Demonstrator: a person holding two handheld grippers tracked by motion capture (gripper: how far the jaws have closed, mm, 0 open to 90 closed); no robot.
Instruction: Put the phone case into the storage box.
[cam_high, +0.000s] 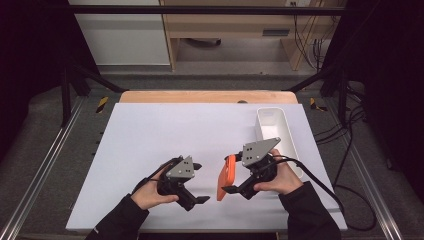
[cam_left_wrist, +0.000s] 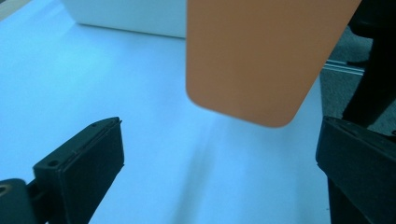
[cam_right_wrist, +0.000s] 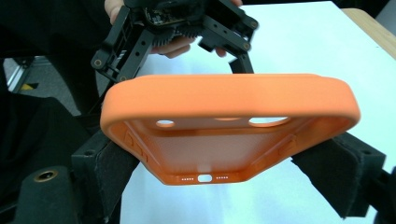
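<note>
right gripper (cam_high: 229, 174) holds the orange phone case (cam_high: 226, 178) between its jaws; left gripper (cam_high: 199, 182) is wide open, empty

White table (cam_high: 150, 140), white bin (cam_high: 276, 131)

A: The orange phone case (cam_left_wrist: 261, 56) gets cut off by the top edge in the left gripper view, and it hides most of the white bin (cam_left_wrist: 126, 18).

B: Yep, and from above the right hand-held gripper (cam_high: 229, 173) covers the case's far side.
</note>
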